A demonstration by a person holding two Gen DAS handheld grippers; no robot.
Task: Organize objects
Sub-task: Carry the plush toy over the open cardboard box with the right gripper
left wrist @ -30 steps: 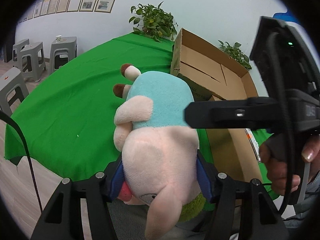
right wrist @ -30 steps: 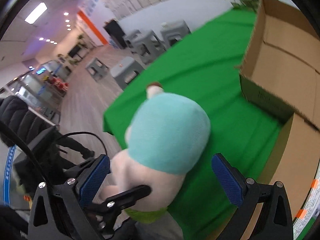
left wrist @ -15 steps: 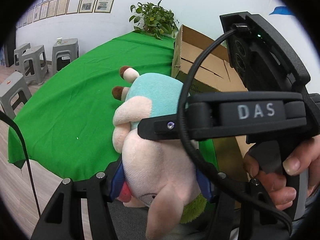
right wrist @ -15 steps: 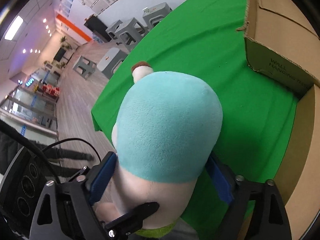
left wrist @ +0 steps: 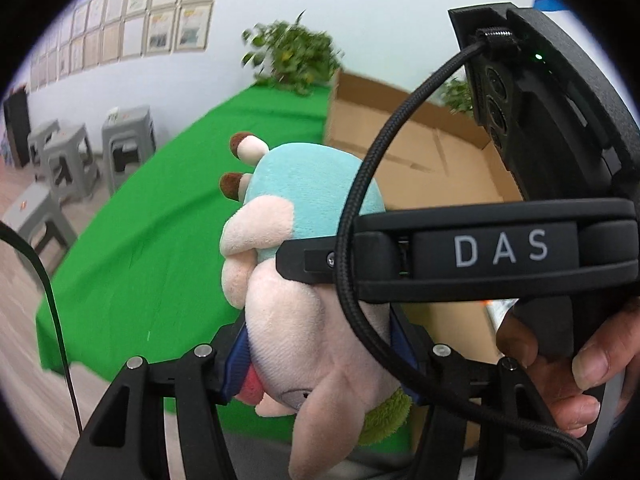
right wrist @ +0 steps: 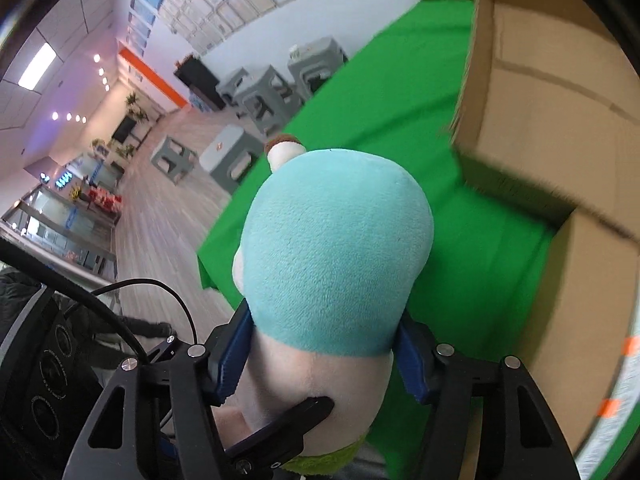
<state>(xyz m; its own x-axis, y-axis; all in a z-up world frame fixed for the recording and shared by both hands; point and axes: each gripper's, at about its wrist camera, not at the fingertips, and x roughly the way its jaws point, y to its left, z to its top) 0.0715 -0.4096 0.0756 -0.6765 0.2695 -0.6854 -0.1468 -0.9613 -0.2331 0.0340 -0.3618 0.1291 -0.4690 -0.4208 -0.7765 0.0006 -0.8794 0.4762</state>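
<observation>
Fingers of both the left gripper (left wrist: 320, 354) and the closing right gripper (right wrist: 322, 354) clamp one plush toy (left wrist: 296, 320) beside one cardboard box (right wrist: 560, 92).

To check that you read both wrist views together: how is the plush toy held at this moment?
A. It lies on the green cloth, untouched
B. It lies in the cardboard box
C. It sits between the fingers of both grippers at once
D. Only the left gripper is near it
C: the plush toy sits clamped in the left gripper, and the right gripper is closing around it, with blue pads on both its sides.
</observation>
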